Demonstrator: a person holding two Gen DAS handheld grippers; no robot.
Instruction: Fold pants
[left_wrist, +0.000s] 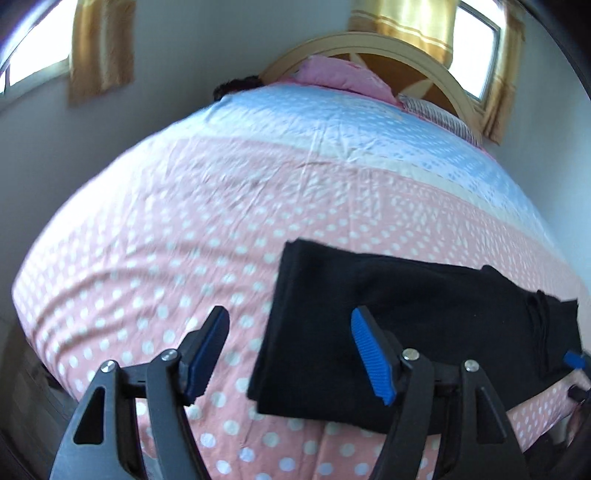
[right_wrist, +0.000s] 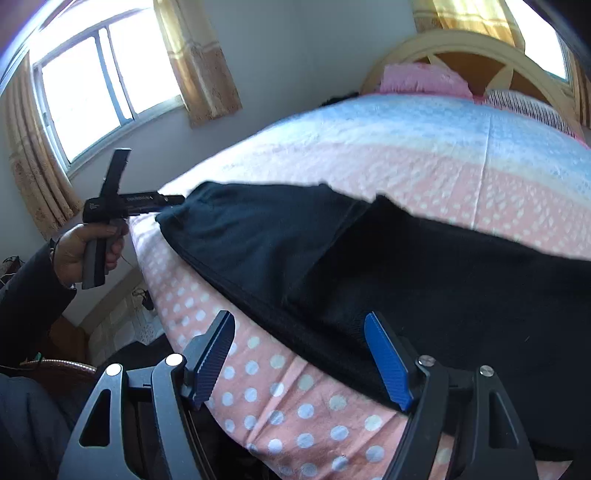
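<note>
Pants (left_wrist: 406, 332), black and folded, are seen from the left wrist lying near the bed's (left_wrist: 184, 221) front edge; the left gripper (left_wrist: 291, 354) is held wide apart, nothing clasped. From the right wrist, the right gripper (right_wrist: 306, 362) is likewise spread wide over the pants' (right_wrist: 295, 251) hem, gripping nothing.

Both grippers have black frames with silver screws and ribbed blue pads (left_wrist: 371, 356). At the left of the right wrist view, a dark sleeve (right_wrist: 26, 295) covers the arm.
</note>
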